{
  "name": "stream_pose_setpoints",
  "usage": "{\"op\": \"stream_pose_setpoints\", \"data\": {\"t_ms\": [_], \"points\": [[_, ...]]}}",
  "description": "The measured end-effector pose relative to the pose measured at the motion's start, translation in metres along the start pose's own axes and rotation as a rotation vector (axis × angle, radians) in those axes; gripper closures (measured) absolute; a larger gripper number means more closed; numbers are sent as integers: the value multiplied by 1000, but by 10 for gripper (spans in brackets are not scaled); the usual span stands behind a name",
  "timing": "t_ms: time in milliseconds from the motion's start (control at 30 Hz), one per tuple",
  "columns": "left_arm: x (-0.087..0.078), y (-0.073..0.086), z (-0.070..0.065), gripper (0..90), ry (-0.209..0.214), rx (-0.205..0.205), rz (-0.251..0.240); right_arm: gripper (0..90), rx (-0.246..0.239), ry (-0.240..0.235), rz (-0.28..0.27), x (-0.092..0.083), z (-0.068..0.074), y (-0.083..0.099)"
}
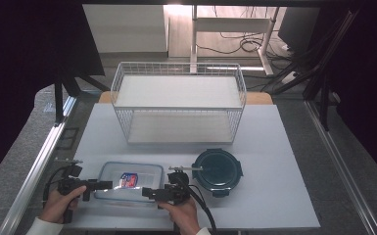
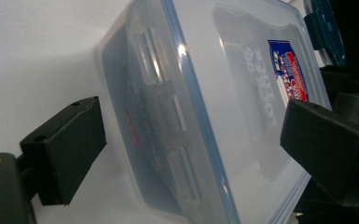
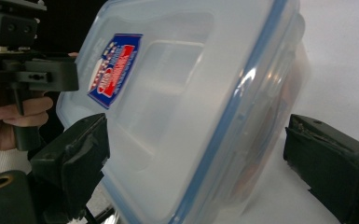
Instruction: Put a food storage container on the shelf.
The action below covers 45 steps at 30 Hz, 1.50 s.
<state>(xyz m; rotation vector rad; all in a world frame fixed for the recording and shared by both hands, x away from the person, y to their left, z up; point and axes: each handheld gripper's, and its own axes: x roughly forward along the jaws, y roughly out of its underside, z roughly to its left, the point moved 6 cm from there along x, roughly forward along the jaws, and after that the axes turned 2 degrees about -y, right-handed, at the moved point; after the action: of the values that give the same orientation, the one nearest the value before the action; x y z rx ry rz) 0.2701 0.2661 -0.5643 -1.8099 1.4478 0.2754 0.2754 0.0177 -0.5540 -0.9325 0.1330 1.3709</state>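
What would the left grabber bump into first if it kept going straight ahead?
The left gripper would most likely meet the clear rectangular container first. Its open jaws already sit on either side of the container's near end, one below by the table, one above the lid. How close is hard to judge.

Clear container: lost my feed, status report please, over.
Left tongs and right tongs both open, straddling opposite ends of the clear container. Its lid is on. Dark round container beside it, wire basket behind; nothing blocking.

Clear container [image 1: 131,182], blue-rimmed lid, red-blue label [image 1: 128,180]; dark teal round lid [image 1: 218,170]; white wire basket [image 1: 178,102].
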Motion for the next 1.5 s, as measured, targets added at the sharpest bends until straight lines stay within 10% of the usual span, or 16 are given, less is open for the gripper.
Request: {"op": "stream_pose_setpoints", "data": {"t_ms": [767,1500], "points": [[-13,3,-6,298,-1,-44,-32,341,65,-2,-35,-11,0,-4],[-31,-1,-18,405,-12,-17,-98,452,19,13,-75,-24,10,-7]]}}
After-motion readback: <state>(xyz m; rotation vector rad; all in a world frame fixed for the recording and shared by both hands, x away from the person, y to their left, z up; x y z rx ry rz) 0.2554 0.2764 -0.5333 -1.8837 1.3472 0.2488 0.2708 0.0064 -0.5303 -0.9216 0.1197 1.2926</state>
